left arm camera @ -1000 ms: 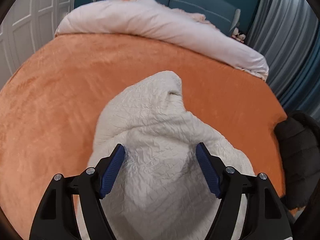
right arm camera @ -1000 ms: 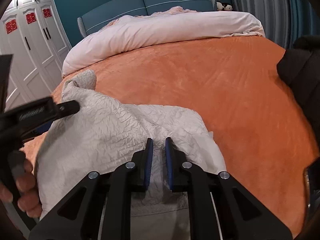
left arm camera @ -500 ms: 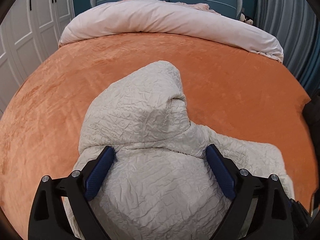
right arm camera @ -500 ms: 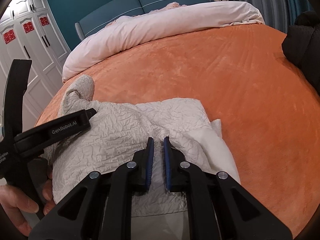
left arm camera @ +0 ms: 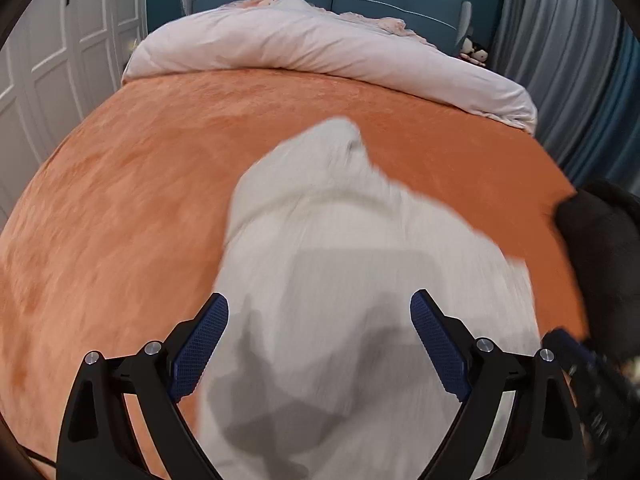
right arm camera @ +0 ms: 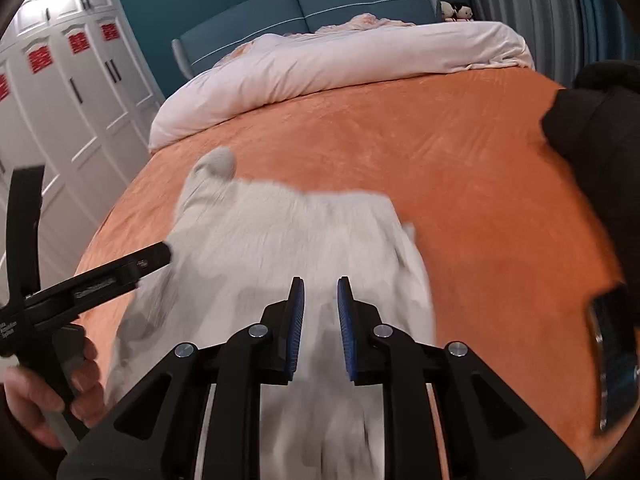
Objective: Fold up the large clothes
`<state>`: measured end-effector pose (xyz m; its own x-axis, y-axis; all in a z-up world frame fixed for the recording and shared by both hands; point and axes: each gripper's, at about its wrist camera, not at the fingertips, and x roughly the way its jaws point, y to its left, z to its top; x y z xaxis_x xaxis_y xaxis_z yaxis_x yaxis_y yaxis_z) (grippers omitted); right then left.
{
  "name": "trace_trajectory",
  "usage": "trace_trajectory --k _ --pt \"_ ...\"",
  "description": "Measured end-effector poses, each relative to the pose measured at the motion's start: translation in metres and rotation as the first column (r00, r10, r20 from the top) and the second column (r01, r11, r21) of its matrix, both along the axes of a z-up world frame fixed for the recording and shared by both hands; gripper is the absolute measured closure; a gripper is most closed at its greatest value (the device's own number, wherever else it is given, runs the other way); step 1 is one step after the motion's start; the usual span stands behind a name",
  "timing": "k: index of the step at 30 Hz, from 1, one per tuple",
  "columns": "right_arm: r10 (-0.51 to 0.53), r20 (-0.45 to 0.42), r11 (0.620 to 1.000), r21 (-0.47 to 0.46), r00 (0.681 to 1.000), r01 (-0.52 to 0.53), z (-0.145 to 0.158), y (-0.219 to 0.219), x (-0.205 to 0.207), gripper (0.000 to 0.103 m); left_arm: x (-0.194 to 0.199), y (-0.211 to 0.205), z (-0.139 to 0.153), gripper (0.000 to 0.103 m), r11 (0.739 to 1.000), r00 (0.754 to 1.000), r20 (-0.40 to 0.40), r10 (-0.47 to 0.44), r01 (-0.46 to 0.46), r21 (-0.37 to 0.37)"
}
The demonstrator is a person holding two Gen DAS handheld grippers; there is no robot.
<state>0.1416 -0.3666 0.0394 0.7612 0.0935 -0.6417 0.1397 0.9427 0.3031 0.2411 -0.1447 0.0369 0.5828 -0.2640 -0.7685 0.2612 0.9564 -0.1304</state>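
Cream hooded garment (left arm camera: 344, 264) lies folded, motion-blurred, on orange bedspread (left arm camera: 120, 200).

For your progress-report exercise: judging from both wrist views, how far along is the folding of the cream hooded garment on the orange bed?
Done: the cream hooded garment lies on the orange bedspread as a compact bundle, hood at the far end.
In hand: nothing. The left gripper stands wide open above it; the right gripper is opening, its pads clear of the fabric.
Left: the near part is blurred, so any remaining folds cannot be judged; a black garment lies unfolded at the bed's edge.

Home bedroom, bed (left arm camera: 120, 240), duvet (left arm camera: 320, 48), wardrobe (right arm camera: 80, 92)
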Motion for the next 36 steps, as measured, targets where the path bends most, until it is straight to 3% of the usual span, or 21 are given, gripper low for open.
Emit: trace_trajectory --k 4,6,8,10,13,15,16,17,19,21,23,28,31,36 --pt "-0.010 -0.048 1.000 0.025 0.999 0.012 -0.014 0.010 -0.068 0.086 -0.074 0.049 -0.007 0.013 0.995 0.993 -0.096 -0.071 0.063 -0.084" --pt "-0.026 -0.056 1.000 0.017 0.998 0.027 -0.023 0.014 -0.090 0.077 -0.104 0.063 -0.013 0.012 0.990 0.987 -0.118 -0.109 0.096 -0.105" --pt "-0.047 -0.062 0.998 0.047 0.997 0.050 -0.035 0.013 -0.109 0.050 -0.134 0.075 -0.024 0.012 0.988 0.981 -0.139 -0.136 0.124 -0.092" --pt "-0.054 -0.083 0.993 0.104 0.995 0.063 -0.047 0.010 -0.114 0.049 -0.148 0.079 -0.039 0.012 0.987 0.976 -0.155 -0.156 0.148 -0.062" --pt "-0.076 -0.127 0.981 0.171 0.989 0.097 -0.063 0.005 -0.110 0.049 -0.155 0.075 -0.063 0.014 0.988 0.977 -0.158 -0.140 0.150 0.048" --pt "-0.070 -0.150 0.976 0.193 0.986 0.098 -0.070 0.006 -0.101 0.061 -0.149 0.076 -0.068 0.015 0.992 0.981 -0.153 -0.118 0.125 0.035" --pt "-0.044 -0.150 0.973 0.219 0.988 0.077 -0.073 0.008 -0.098 0.086 -0.145 0.077 -0.071 0.025 0.993 0.984 -0.143 -0.108 0.114 0.033" --pt "-0.023 -0.153 0.969 0.240 0.988 0.060 -0.073 0.010 -0.095 0.103 -0.138 0.077 -0.073 0.031 0.994 0.986 -0.140 -0.089 0.097 0.055" --pt "-0.040 -0.128 0.977 0.205 0.991 0.066 -0.061 0.016 -0.098 0.103 -0.129 0.077 -0.070 0.049 0.992 0.982 -0.145 -0.118 0.124 0.030" --pt "-0.075 -0.043 0.976 0.201 0.996 0.082 -0.037 0.017 -0.116 0.103 -0.134 0.074 -0.060 0.058 0.987 0.985 -0.102 -0.137 0.145 0.074" --pt "-0.101 -0.018 0.957 0.273 0.995 0.102 -0.031 0.009 -0.133 0.103 -0.137 0.075 -0.057 0.060 0.981 0.988 -0.066 -0.139 0.147 0.128" --pt "-0.046 -0.262 0.955 0.272 0.964 0.119 -0.098 0.023 -0.118 0.103 -0.132 0.081 -0.082 0.054 0.986 0.986 -0.128 -0.107 0.122 0.116" --pt "-0.076 -0.331 0.971 0.188 0.940 0.145 -0.098 0.031 -0.118 0.103 -0.135 0.084 -0.082 0.054 0.987 0.988 -0.121 -0.092 0.107 0.121" --pt "-0.132 -0.105 0.986 0.085 0.986 0.142 -0.032 0.028 -0.150 0.101 -0.150 0.107 -0.040 0.054 0.995 0.986 -0.130 -0.100 0.102 0.008"
